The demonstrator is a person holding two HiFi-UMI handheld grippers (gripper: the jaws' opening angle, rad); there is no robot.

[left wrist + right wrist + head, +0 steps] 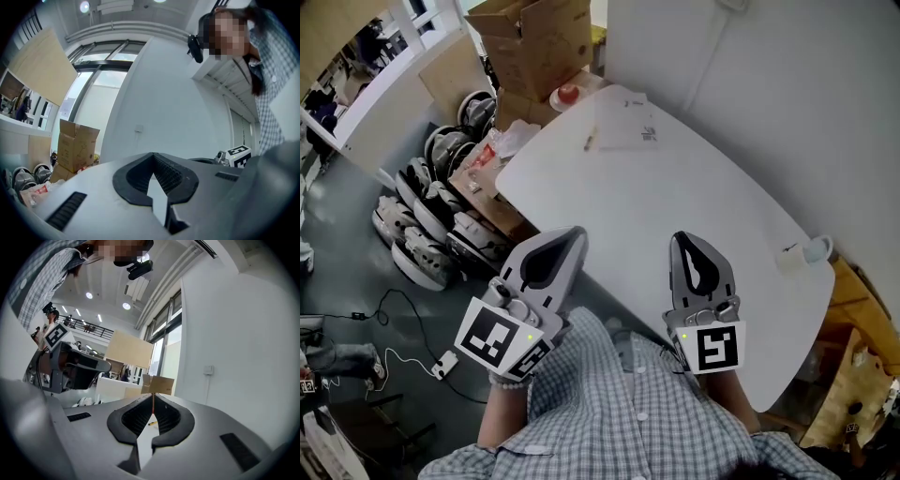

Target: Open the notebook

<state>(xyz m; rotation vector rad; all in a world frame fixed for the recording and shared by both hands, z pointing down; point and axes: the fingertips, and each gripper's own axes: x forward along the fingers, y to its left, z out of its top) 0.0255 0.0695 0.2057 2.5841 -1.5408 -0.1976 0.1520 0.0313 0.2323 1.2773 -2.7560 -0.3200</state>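
Observation:
The notebook (626,127) is a pale, flat shape lying closed at the far end of the white table (694,206), hard to tell from the tabletop. A small pencil (589,142) lies just left of it and shows between the jaws in the right gripper view as the pencil (152,423). My left gripper (569,238) hangs at the table's near left edge, shut and empty. My right gripper (685,244) is over the near part of the table, also shut with nothing in it. Both are far short of the notebook.
Cardboard boxes (534,42) stand beyond the table's far corner, with a red-topped item (567,95) beside them. Several white and black devices (431,211) lie on the floor at the left. A small white object (812,250) sits at the table's right edge, by the wall.

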